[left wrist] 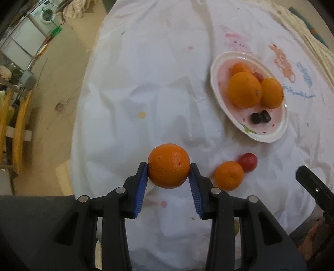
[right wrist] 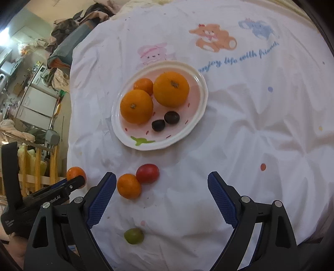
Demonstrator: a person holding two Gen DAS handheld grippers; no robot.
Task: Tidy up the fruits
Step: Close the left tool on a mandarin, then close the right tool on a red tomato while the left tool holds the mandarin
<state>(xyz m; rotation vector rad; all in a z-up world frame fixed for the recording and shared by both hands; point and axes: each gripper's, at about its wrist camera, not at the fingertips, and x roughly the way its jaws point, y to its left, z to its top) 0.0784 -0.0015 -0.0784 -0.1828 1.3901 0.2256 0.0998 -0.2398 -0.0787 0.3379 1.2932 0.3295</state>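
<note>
Plated: two oranges [right wrist: 171, 89], mandarin, two dark grapes
Left gripper [left wrist: 169, 166]: clamps a mandarin [left wrist: 168, 165]
Right gripper [right wrist: 161, 183]: released
Remaining: small mandarin [right wrist: 129, 186], red fruit [right wrist: 147, 173], green grape [right wrist: 133, 235]

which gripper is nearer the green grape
Right. The green grape lies on the cloth between the open right gripper fingers, just short of its tips. The left gripper is off to the side, shut on an orange.

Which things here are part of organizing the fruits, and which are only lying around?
Part of the job:
- orange held in the left gripper
- plate with oranges and dark fruits
- loose small orange, red fruit, green fruit
- right gripper, jaws open

Lying about:
- printed cloth
- washing machine
</note>
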